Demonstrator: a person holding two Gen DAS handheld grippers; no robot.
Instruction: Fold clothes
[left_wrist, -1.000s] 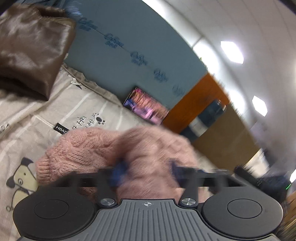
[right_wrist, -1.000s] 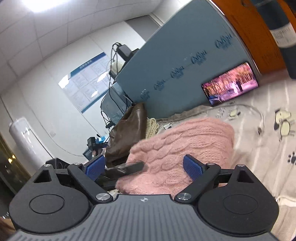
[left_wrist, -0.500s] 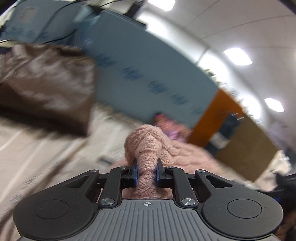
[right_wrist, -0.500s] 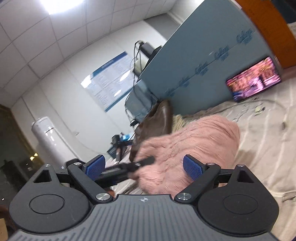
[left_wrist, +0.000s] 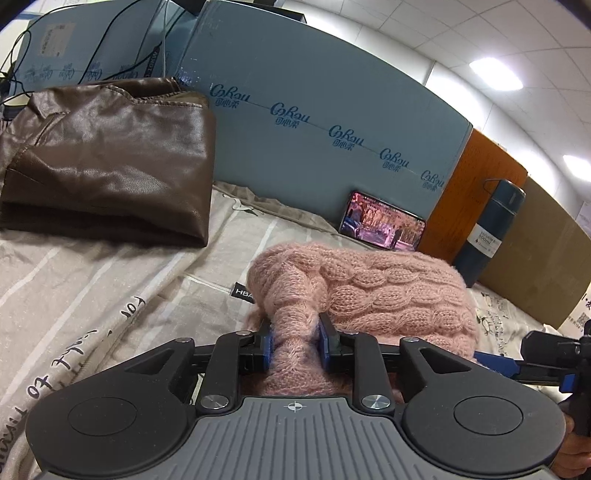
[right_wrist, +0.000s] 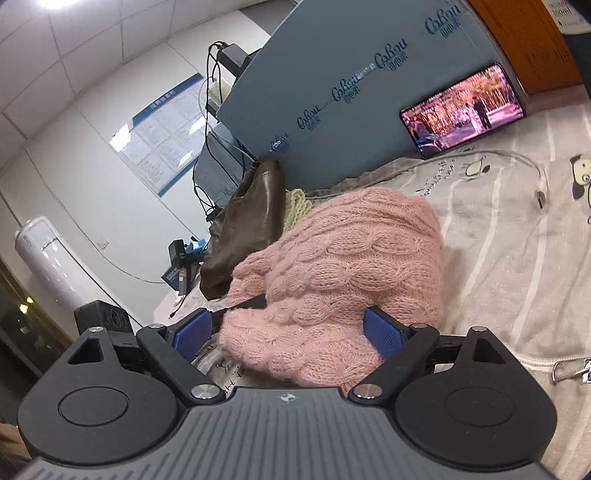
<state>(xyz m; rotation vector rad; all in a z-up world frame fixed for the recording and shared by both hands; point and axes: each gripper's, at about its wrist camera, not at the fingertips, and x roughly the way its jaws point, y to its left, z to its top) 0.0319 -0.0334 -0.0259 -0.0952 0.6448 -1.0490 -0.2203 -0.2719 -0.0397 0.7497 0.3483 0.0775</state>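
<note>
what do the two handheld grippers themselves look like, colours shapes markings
Both match. The left gripper and right gripper each have a ribbed grey body with a small crosshair mark, flanked by two round black discs. Black linkage arms with silver screws carry blue pads. A raised number sits on a black block beside the right one. No cables visible.

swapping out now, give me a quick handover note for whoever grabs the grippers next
Left gripper: shut on a bunched fold of the pink sweater.
Right gripper: jaws open, straddling the sweater's near edge, gripping nothing.
The sweater lies in a heap on the printed sheet, in front of the phone. The brown leather jacket sits folded at the back left.
Done: jacket looks folded. Left: the sweater is not yet a neat fold; probably finish and flatten it.
</note>
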